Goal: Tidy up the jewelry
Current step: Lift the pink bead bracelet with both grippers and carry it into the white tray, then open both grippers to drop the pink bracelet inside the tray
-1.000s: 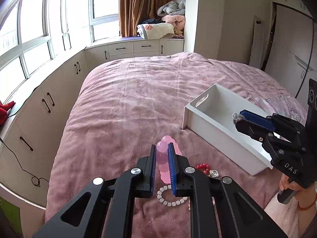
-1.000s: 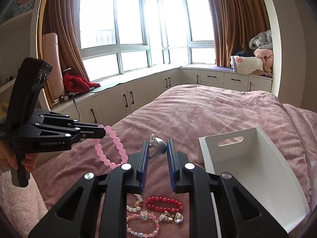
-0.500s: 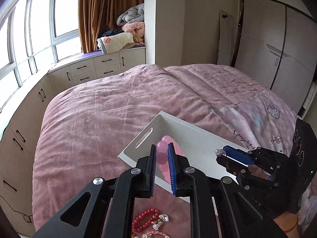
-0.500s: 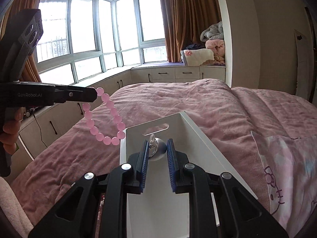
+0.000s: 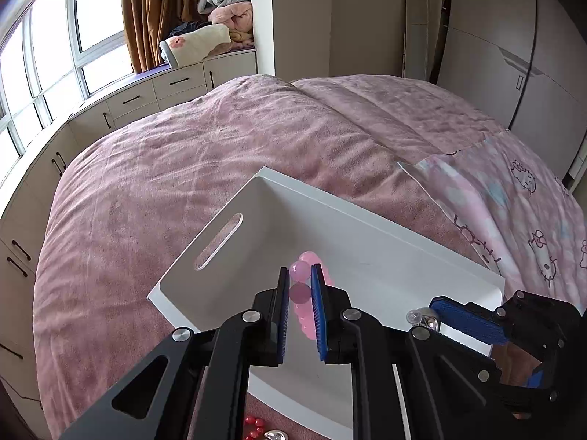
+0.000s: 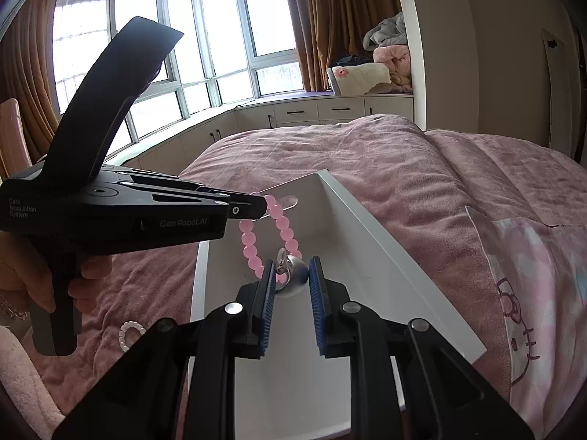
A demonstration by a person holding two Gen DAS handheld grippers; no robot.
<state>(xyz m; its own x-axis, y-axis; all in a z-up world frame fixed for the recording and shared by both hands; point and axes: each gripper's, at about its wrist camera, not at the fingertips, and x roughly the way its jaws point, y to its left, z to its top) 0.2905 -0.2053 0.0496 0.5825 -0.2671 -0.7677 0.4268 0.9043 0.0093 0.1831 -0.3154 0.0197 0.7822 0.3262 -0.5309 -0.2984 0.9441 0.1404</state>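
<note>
My left gripper (image 5: 300,279) is shut on a pink bead bracelet (image 5: 301,270), holding it over the inside of the white tray (image 5: 367,242) on the bed. In the right wrist view the left gripper (image 6: 258,206) comes in from the left, and the pink bracelet (image 6: 284,227) hangs as a loop from its tip above the tray (image 6: 367,227). My right gripper (image 6: 292,275) is shut on a silver charm (image 6: 293,280) with a small clear bead, low over the tray's floor. The left wrist view shows the right gripper (image 5: 431,313) at the tray's near right end with the silver charm (image 5: 425,319).
A red bead bracelet (image 5: 253,427) and a silver heart piece (image 5: 275,435) lie on the pink bedspread (image 5: 183,183) in front of the tray. A white bead bracelet (image 6: 128,333) lies left of it. A cartoon-cat print sheet (image 5: 513,212) covers the right side.
Both grippers have swung from above the jewelry pile to the white tray. The pink bracelet now hangs over the tray's inside, and the silver charm sits lower in it.
</note>
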